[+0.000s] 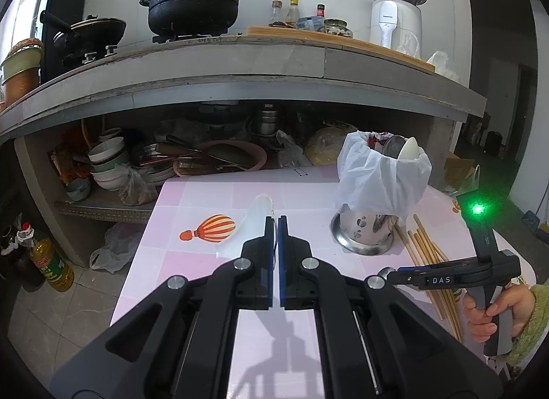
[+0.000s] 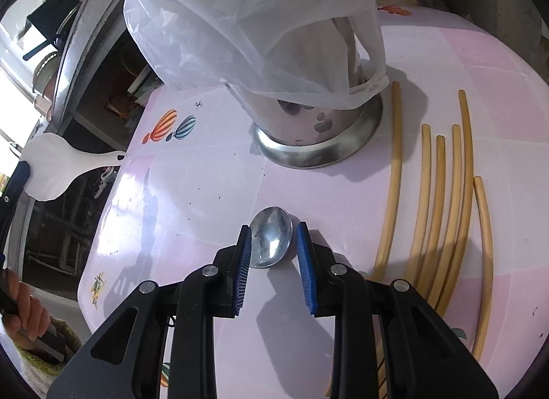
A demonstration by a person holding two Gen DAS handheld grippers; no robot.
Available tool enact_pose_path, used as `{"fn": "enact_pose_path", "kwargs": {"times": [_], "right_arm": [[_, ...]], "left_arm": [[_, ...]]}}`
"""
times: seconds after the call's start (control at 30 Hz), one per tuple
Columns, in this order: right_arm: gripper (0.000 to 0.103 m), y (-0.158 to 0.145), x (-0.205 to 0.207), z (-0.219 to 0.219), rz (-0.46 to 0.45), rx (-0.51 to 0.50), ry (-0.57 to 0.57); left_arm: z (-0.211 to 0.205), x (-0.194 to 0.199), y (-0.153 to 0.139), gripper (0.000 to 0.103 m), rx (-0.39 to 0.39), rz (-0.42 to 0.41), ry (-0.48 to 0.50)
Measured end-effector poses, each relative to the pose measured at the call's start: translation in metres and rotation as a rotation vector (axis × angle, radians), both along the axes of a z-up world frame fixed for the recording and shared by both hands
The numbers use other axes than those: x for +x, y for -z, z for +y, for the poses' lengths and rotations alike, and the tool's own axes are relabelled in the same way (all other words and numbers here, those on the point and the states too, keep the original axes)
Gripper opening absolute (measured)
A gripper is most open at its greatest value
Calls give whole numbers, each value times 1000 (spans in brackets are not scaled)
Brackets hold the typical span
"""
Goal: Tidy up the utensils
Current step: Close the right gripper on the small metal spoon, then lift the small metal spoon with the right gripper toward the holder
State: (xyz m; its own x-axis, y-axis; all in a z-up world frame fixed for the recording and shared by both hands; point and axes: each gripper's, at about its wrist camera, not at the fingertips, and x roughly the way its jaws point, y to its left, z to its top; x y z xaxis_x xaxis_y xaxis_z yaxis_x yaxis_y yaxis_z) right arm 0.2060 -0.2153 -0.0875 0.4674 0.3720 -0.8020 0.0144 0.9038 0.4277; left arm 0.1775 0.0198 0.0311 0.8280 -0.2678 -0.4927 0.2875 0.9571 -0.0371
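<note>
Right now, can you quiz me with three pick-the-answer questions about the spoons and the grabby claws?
1. Where is the metal spoon?
A. inside the metal holder
B. on the table, between the right gripper's fingers
C. on the shelf

2. What colour are the gripper pads?
A. red
B. yellow
C. blue

3. What is the left gripper doing?
A. shut on the white paddle
B. wide open
C. holding chopsticks

Answers:
1. B: the metal spoon lies on the pink table, and the open right gripper has a finger on each side of it.
2. C: the pads are blue.
3. A: the left gripper is shut on the white paddle.
</note>
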Motion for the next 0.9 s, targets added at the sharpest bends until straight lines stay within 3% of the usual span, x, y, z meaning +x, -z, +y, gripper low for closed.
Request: {"fn": "enact_pose_path", "kwargs": {"times": [0.37,0.63,0.9], "right_arm": [[5,1,3,3,-6,0,-4],[4,-17,-5,4,-60,-31,-9],[3,-52,-24,4,-161,-131,0]], "left_arm": [[-2,1,0,1,0,3,1],[-1,1,0,1,2,0,3],[-7,-3,-1,1,14,-15,7]]}}
